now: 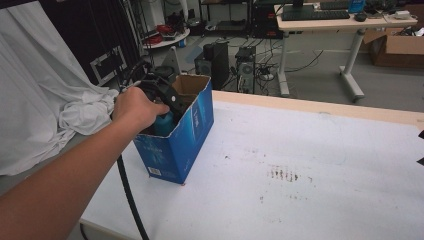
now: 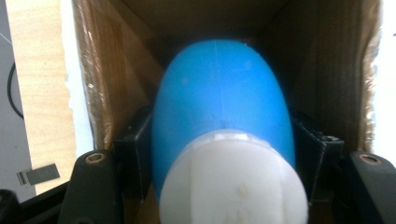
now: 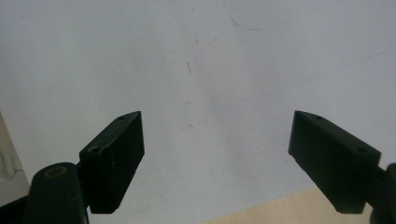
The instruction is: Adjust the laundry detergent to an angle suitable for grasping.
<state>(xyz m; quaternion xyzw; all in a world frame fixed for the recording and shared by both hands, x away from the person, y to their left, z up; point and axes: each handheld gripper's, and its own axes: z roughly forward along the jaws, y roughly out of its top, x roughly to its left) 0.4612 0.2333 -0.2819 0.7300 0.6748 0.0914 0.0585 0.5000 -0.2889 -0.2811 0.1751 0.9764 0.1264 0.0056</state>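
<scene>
While the person's left hand [image 1: 135, 107] reaches in from seven o'clock of the high view, the left gripper [image 1: 162, 100] dips into the open top of a blue cardboard box [image 1: 175, 145] that stands upright near the table's [image 1: 310, 165] left edge, at about nine o'clock of the white tabletop. Inside the box, the left gripper view shows a blue bottle with a white cap [image 2: 224, 121] clamped between the two black jaws, one pressed against each flank of the bottle; the cap sits at six o'clock of that view and the bottle's rounded body points toward twelve o'clock, deeper between the brown inner walls of the box. From the high view a patch of the bottle's blue shows just under the hand. A black cable [image 1: 127, 195] trails from the left gripper down toward six o'clock. Seen in its own view, the right gripper [image 3: 215, 163] hangs over bare white tabletop with its jaws spread wide apart and nothing between them. A white cloth [image 1: 45, 100] is heaped at nine o'clock beside the table.
</scene>
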